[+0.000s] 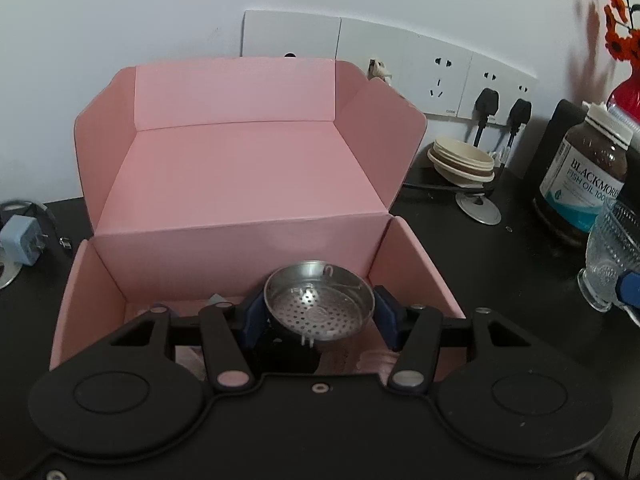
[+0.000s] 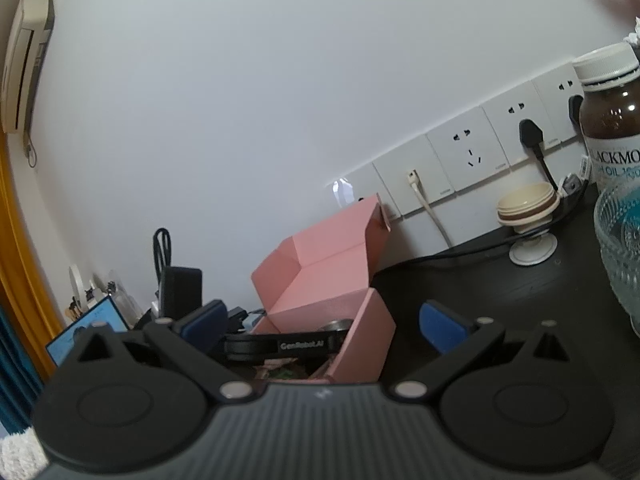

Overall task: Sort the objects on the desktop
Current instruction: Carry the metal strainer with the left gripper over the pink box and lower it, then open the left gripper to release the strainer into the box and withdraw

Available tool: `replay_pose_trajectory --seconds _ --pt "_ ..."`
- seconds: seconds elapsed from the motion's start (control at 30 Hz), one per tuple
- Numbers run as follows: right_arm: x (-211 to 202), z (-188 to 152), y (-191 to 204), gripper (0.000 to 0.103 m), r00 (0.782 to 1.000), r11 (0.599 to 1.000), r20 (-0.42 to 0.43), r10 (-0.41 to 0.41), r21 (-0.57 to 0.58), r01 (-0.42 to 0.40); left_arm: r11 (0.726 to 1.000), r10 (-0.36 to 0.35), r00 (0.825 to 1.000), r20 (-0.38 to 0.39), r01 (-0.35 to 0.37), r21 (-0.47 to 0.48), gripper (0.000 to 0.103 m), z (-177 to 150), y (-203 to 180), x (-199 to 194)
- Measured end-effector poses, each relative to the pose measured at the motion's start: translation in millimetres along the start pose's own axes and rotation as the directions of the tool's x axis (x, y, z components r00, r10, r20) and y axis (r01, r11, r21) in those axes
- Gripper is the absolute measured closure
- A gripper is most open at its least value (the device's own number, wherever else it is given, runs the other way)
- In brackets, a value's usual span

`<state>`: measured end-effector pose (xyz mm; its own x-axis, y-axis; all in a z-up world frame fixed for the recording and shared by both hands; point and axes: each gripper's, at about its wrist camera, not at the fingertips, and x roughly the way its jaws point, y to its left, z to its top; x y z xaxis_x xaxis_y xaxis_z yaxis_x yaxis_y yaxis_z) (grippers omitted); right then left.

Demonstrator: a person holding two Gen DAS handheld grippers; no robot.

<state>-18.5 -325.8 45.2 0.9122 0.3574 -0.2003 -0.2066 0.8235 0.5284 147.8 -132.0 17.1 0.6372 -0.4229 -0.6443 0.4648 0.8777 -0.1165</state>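
The left tool, clamped on the metal strainer, hangs directly above the open pink box, while the right tool gapes empty nearby.

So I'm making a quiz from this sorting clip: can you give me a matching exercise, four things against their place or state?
Things:
1. metal strainer
2. pink box
3. fish oil bottle
4. right gripper

Place or state:
A. open, holding nothing
B. lid up, standing on the dark desk
C. clamped between the left gripper's blue pads, over the box
D. upright, white cap on, behind the glass cup

Pairs: 1-C, 2-B, 3-D, 4-A
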Motion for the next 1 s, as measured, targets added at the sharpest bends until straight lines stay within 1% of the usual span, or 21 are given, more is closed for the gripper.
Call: replay_pose_trajectory --seconds 0.07,0.13,0.23,0.4,0.47,0.5,0.6,0.63,0.8,1.0 --pt "0.4 -0.1 -0.2 0.001 1.0 1.0 -0.001 0.0 0.002 0.0 1.0 -0.021 1.0 0.007 0.021 0.007 0.029 -1.3 0.6 -1.3" --pt "0.8 -0.3 -0.6 0.001 1.0 1.0 -0.001 0.0 0.004 0.0 1.0 -0.011 1.0 0.026 0.011 0.012 0.023 -1.8 1.1 -5.9" --pt "0.5 -1.0 1.0 0.001 1.0 1.0 -0.002 0.003 0.002 -0.003 1.0 -0.028 0.998 0.061 0.028 0.001 0.022 0.0 4.3 -16.4" --pt "3.1 -2.5 2.3 0.001 1.0 1.0 -0.011 0.005 -0.006 -0.005 1.0 -0.02 0.993 0.121 0.021 -0.003 0.014 2.1 8.4 -37.8" --pt "4.5 -3.4 2.4 0.001 1.0 1.0 -0.016 0.003 -0.007 -0.003 1.0 -0.012 0.989 0.145 0.013 0.0 0.007 0.8 10.3 -47.8" --pt "5.1 -3.9 2.4 0.001 1.0 1.0 -0.019 0.003 -0.008 -0.003 1.0 -0.01 0.988 0.157 0.01 0.0 0.005 -0.6 11.2 -52.9" --pt "7.2 -5.6 2.7 0.001 1.0 1.0 -0.028 0.0 -0.01 0.0 1.0 -0.005 0.981 0.192 0.005 0.0 0.003 -6.8 15.2 -70.1" --pt "7.9 -6.2 2.8 0.001 1.0 1.0 -0.031 -0.001 -0.011 0.0 1.0 -0.001 0.979 0.203 0.001 0.0 0.0 -9.5 16.8 -76.1" --pt "12.1 -9.5 4.9 0.001 0.999 1.0 -0.049 -0.001 -0.025 0.0 1.0 0.025 0.969 0.246 -0.026 0.002 0.0 -32.0 28.0 -107.2" --pt "19.1 -15.4 10.1 0.001 0.997 0.999 -0.08 -0.003 -0.054 -0.001 0.998 0.049 0.961 0.273 -0.057 0.019 0.0 -69.6 41.3 -139.9"
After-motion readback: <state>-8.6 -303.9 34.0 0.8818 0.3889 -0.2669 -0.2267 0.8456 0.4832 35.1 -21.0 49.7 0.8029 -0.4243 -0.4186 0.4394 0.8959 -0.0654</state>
